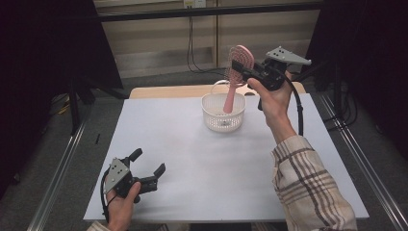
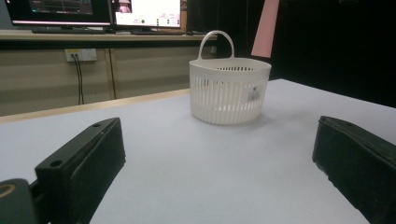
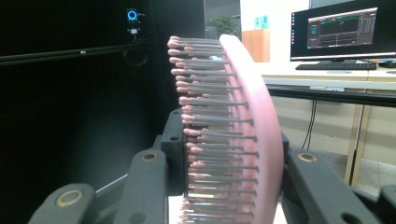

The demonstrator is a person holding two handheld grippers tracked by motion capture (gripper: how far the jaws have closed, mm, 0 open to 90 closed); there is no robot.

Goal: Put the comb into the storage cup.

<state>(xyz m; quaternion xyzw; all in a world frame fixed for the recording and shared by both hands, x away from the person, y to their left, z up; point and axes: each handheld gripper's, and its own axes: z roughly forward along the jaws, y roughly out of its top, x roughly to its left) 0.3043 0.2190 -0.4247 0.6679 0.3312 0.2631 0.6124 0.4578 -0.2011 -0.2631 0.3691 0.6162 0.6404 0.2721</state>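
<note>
A pink hairbrush (image 1: 235, 77) hangs upright in the air, its head up and its handle end dipping just inside the white slatted basket (image 1: 210, 111). My right gripper (image 1: 239, 69) is shut on the brush head from the right. Up close, the brush (image 3: 243, 140) stands on edge between the two black jaws, with its bristles facing left. My left gripper (image 1: 146, 162) rests open on the table at the near left, nothing between its fingers. From there the basket (image 2: 229, 93) stands ahead, with the pink handle (image 2: 265, 28) above it.
The grey-white table top (image 1: 192, 159) has its wooden far edge (image 1: 163, 91) behind the basket. A metal rail (image 1: 60, 168) runs along the left side and another (image 1: 365, 168) along the right. Monitors (image 2: 93, 11) stand on a desk beyond.
</note>
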